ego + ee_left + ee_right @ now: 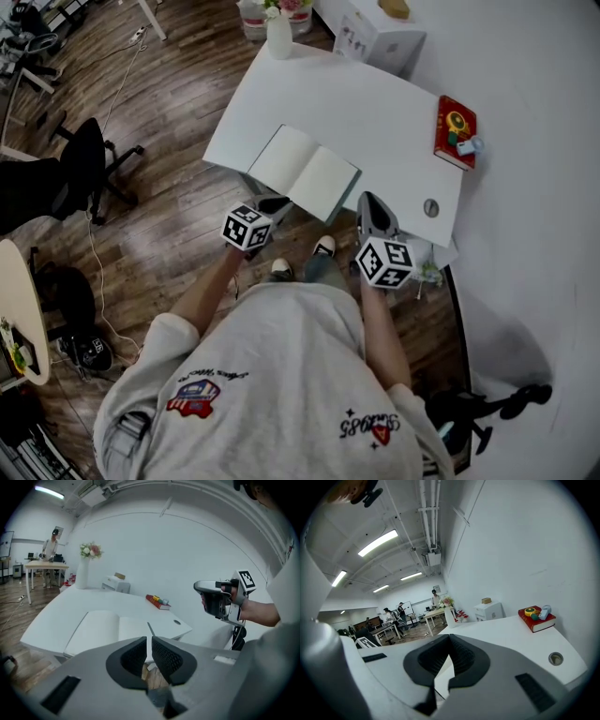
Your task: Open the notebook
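Notebook (305, 173) lies open at the table's (375, 103) near edge; left gripper (149, 641) and right gripper (449, 639) hover just before it, both clenched on nothing; red book (456, 131) and vase (279, 37) stand well off

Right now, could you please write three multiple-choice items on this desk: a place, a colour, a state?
1. The red book lies at the desk's: A right end; B left end; C middle.
2. The vase is: A white; B black; C green.
3. The notebook is: A shut; B open; C standing upright.
Key: A, it sits near the desk's right edge; A, its body shows white; B, both pages lie spread flat.
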